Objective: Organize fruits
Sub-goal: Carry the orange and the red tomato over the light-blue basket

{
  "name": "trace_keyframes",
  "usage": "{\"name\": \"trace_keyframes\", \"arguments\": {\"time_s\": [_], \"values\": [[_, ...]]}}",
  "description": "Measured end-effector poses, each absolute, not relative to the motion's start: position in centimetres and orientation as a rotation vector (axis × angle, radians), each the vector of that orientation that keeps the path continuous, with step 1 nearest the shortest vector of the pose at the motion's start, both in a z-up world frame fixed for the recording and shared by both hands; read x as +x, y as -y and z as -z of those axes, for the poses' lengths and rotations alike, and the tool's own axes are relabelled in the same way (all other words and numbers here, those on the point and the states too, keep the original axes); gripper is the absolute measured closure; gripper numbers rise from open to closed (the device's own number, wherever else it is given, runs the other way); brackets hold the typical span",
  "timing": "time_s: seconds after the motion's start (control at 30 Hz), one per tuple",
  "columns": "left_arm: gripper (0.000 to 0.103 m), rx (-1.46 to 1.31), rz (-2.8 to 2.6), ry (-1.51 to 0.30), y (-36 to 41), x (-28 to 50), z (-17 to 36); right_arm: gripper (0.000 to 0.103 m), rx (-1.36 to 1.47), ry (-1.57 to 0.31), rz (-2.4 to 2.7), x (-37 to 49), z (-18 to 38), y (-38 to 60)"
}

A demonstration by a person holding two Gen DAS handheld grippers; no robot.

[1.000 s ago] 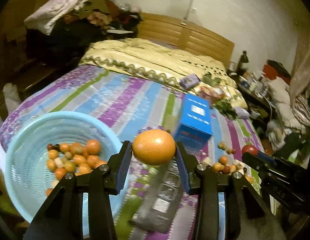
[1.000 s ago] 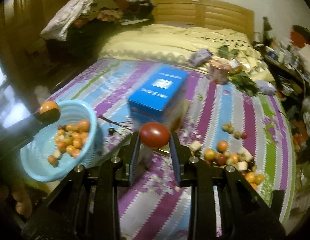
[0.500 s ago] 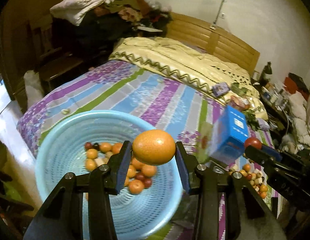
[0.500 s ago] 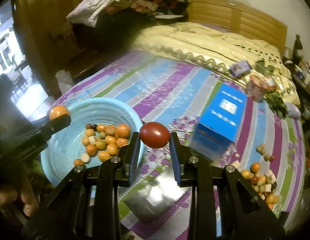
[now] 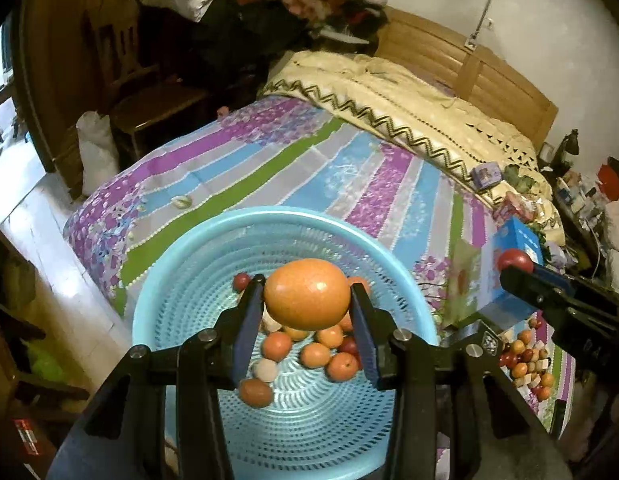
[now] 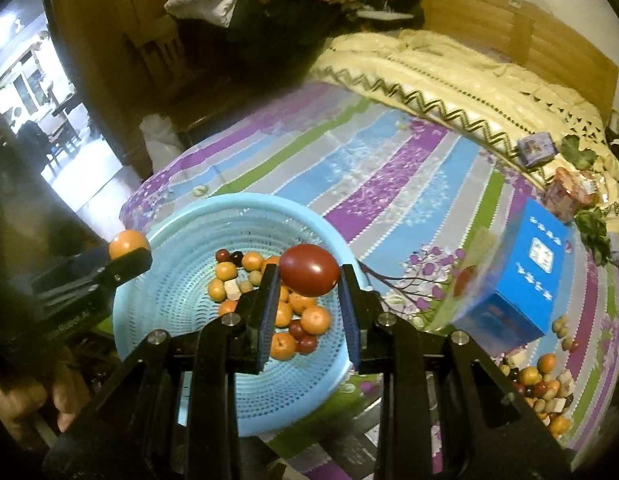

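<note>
Both grippers have swung from the striped bedspread (image 5: 349, 184) to above the blue basket (image 5: 181, 272). The left gripper (image 5: 307, 320) stays clenched on the orange (image 5: 307, 294); the right gripper (image 6: 307, 300) still grasps the red fruit (image 6: 309, 270), each fruit now hanging over the basket's pile.

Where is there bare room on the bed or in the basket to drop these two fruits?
Free: the near floor of the blue basket, in front of its fruit cluster, and the striped sheet between basket rim and cream quilt. Crowded: the basket's centre, and the loose fruit pile beside the blue box.
</note>
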State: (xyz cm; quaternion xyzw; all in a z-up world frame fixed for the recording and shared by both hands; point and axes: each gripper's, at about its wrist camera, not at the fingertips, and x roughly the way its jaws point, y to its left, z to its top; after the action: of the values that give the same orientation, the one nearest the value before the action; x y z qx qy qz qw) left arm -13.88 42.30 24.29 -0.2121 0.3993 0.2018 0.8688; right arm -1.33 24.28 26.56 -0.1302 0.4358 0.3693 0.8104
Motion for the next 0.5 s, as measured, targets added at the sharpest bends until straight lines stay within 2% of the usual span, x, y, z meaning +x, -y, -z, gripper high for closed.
{"name": "trace_keyframes", "arguments": {"time_s": [0.5], "values": [[0.058,-0.48,-0.357,-1.047,-46.4,-12.5,-21.0,0.073,-0.378,-1.146,-0.854,-1.6,-23.0,-29.1]]}}
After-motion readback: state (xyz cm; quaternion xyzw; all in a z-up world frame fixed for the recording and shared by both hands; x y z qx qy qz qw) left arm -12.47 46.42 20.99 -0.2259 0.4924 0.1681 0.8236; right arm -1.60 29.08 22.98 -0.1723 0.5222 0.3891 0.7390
